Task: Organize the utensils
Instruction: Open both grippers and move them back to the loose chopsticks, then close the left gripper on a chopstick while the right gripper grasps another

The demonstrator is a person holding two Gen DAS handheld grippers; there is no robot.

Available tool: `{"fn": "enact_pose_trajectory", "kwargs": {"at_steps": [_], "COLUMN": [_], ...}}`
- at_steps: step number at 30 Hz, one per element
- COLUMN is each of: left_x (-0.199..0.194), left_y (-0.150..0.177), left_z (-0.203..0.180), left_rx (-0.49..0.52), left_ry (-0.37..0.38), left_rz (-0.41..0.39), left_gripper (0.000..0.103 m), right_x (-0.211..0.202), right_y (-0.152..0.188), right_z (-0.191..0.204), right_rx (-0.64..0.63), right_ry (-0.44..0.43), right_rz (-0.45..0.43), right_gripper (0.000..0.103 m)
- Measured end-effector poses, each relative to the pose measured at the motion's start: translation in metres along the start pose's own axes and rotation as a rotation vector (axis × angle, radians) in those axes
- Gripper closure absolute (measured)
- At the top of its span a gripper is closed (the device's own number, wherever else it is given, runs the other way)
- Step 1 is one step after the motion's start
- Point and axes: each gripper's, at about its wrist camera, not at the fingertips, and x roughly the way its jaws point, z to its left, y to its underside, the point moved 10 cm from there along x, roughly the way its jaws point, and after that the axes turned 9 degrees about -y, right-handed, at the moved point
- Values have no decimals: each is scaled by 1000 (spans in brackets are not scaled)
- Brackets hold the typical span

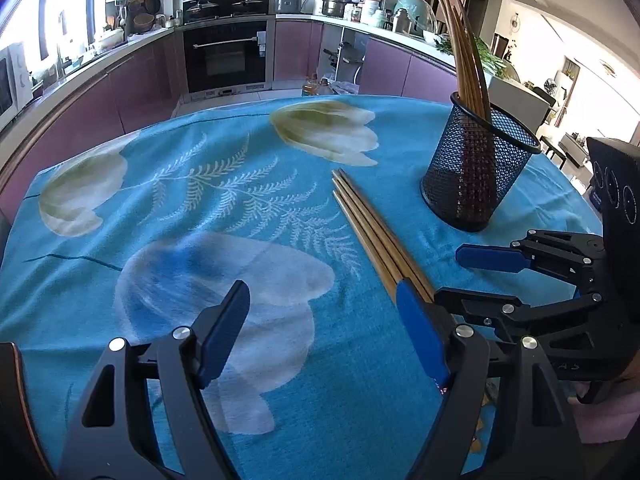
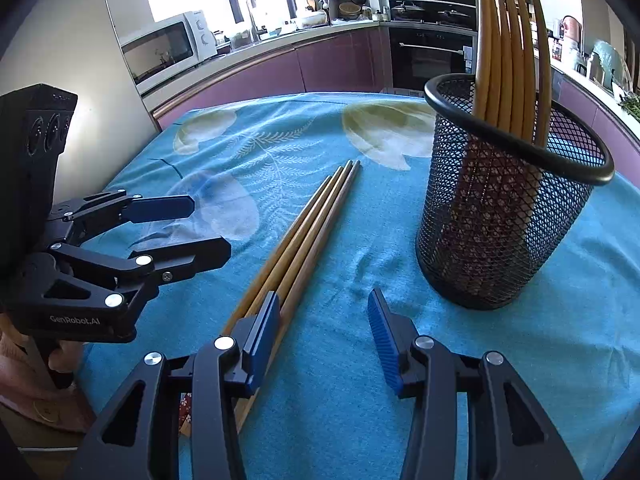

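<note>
Wide bare cloth was left on the tabletop point(image 1: 168, 216) toward its far edge; the chopsticks point(image 2: 304, 236) lay flat beside the mesh holder point(image 2: 504, 216), tips pointed away; the left tongs point(image 1: 320, 336) stood wide, empty; the right tongs point(image 2: 324, 336) gaped, seemingly gripping nothing.

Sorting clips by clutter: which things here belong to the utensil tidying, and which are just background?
Job:
- loose chopsticks lying on the tablecloth
- black mesh holder, with chopsticks already standing in it

Just about:
- microwave
- built-in oven
- pots on the counter
</note>
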Motion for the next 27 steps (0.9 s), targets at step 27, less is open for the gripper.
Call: {"fn": "enact_pose_trajectory", "kwargs": {"at_steps": [27], "left_x": [25], "left_y": [7], "left_z": [-22], "left_rx": [46], "left_ry": [29], "left_rz": [61], "left_gripper": [32], "right_x": [-3], "right_y": [2], "right_z": [-10], "right_rx": [27], "right_ry": [5], "right_rz": [5], "right_gripper": [64]}}
